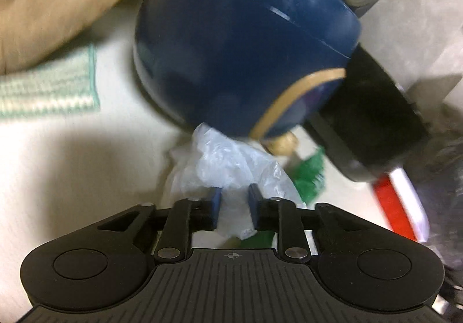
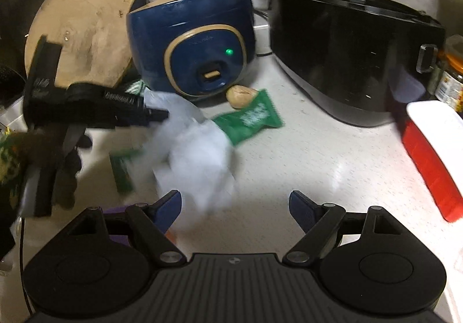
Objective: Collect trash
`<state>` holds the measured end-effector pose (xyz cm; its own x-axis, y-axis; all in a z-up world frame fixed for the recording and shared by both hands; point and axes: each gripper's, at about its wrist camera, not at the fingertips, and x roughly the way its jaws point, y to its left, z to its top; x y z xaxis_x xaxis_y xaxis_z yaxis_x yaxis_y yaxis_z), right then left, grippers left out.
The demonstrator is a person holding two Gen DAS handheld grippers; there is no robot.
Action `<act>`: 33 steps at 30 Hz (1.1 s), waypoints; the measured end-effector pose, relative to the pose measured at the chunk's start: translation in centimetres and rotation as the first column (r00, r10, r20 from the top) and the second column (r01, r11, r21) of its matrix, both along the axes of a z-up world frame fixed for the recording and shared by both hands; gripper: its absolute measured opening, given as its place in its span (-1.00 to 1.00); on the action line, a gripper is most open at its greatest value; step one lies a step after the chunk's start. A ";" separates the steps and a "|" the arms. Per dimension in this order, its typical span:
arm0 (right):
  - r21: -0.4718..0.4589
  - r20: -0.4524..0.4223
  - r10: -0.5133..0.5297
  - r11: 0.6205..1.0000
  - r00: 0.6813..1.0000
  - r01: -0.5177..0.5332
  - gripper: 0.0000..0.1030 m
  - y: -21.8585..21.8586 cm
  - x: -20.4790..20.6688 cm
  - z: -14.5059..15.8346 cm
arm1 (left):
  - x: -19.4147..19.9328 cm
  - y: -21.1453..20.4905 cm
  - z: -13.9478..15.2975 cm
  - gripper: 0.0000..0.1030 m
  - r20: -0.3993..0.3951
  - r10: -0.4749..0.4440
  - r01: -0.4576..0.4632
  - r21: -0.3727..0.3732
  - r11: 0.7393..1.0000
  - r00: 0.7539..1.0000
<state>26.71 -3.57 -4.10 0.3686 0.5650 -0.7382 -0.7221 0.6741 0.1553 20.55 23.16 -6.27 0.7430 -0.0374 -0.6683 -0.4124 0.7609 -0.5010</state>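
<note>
I'm at a home kitchen counter (image 2: 318, 155): a blue rice cooker (image 2: 191, 42) upper centre, a black appliance (image 2: 347, 56) upper right, a wooden cutting board (image 2: 84, 25) upper left.

The left gripper (image 1: 234, 201) tilts downward with its blue pads (image 1: 215, 201) drawn close together, pinching a fold of the crumpled clear plastic bag (image 1: 228, 161) between them. Seen from the right wrist view, it reaches in from the left as a blurred black shape (image 2: 156, 116) at the bag's (image 2: 196, 155) upper edge. The right gripper (image 2: 234, 204) also tilts downward above the worktop (image 2: 332, 155), its jaws spread wide with nothing pressed between the pads (image 2: 301, 207).
</note>
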 end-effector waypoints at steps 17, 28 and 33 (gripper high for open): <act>-0.052 0.298 0.207 0.978 0.932 -0.201 0.62 10.1 0.0 2.2 | -19.1 1.3 4.0 -0.81 0.101 0.284 -0.285 0.000 0.958 0.954; -0.244 0.216 0.310 0.935 0.926 -0.257 0.62 16.0 10.3 -3.6 | -20.7 -2.6 4.3 -0.81 0.092 0.250 -0.254 0.032 0.967 0.964; -0.184 0.067 0.273 0.949 0.960 -0.257 0.40 16.0 12.9 -4.3 | -21.7 -2.3 5.6 -0.78 0.171 0.293 -0.304 0.040 0.952 0.941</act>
<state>39.62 12.38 -8.39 0.2926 0.5190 -0.8032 -0.8841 0.4668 -0.0204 -1.13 20.83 -0.64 0.8114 0.2420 -0.5321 -0.5432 0.6483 -0.5335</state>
